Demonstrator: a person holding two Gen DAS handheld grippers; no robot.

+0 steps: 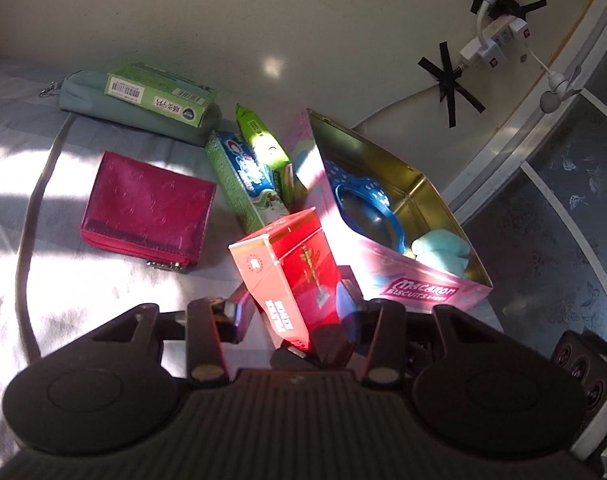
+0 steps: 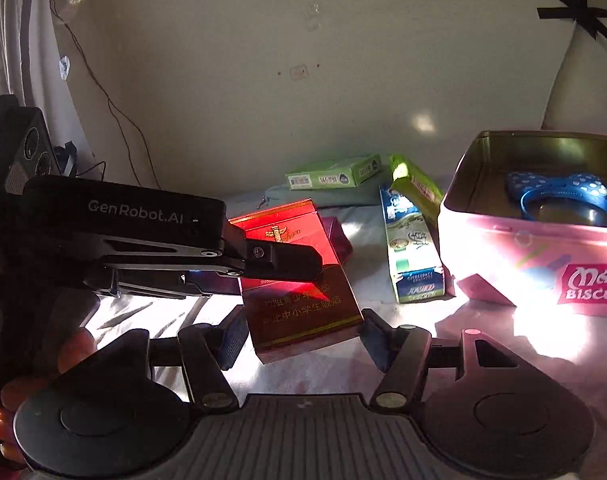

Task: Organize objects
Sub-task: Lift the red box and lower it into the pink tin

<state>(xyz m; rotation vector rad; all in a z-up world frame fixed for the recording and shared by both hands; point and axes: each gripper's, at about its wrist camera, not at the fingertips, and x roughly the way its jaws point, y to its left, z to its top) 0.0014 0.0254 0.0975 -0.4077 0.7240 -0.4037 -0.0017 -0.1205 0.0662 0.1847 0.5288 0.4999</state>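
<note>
Red cigarette pack (image 1: 293, 276) was clamped in left gripper (image 1: 295, 316), raised off the bed sheet (image 1: 43, 240), long axis tilted toward pink biscuit tin (image 1: 423, 288). Right gripper (image 2: 303, 340) sat apart. Tin held blue mirror (image 1: 367, 208) etc.; wallet (image 1: 147, 208), toothpaste box (image 1: 243, 180) were left.

Red cigarette pack (image 1: 291, 276), tilted, beside open pink tin (image 1: 419, 280).
</note>
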